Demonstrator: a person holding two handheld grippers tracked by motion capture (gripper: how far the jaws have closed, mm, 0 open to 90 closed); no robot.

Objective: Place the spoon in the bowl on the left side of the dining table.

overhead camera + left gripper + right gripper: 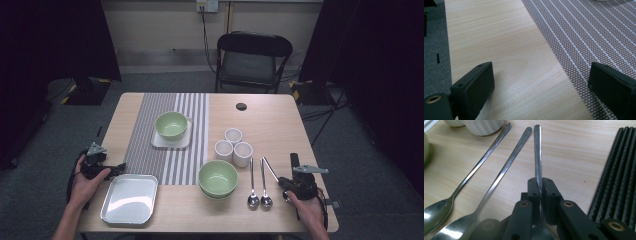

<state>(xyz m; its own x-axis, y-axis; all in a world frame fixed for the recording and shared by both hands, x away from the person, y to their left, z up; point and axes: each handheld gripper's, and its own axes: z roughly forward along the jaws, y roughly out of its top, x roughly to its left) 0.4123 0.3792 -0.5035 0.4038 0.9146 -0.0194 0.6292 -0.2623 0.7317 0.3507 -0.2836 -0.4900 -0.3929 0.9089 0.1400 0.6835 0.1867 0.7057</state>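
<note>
My right gripper (540, 182) is shut on the handle of a steel spoon (537, 150), which runs forward just above the wooden table. In the high view this gripper (283, 181) is at the table's front right, with the held spoon (270, 169) slanting away to the upper left. Two more spoons (252, 187) (265, 187) lie side by side just left of it, also seen close up as the far-left spoon (484, 157) and the nearer spoon (506, 162). At the front left, my left gripper (119, 169) (541, 85) stands open over bare wood beside the striped placemat (594, 32), holding nothing.
A silver tray (129, 199) lies by the left hand. One green bowl (218, 177) sits front centre, another (171, 125) on a white square plate. Three white cups (232, 147) stand mid-table. Black chopsticks (619, 170) lie right of the held spoon. A folding chair (252, 60) stands behind the table.
</note>
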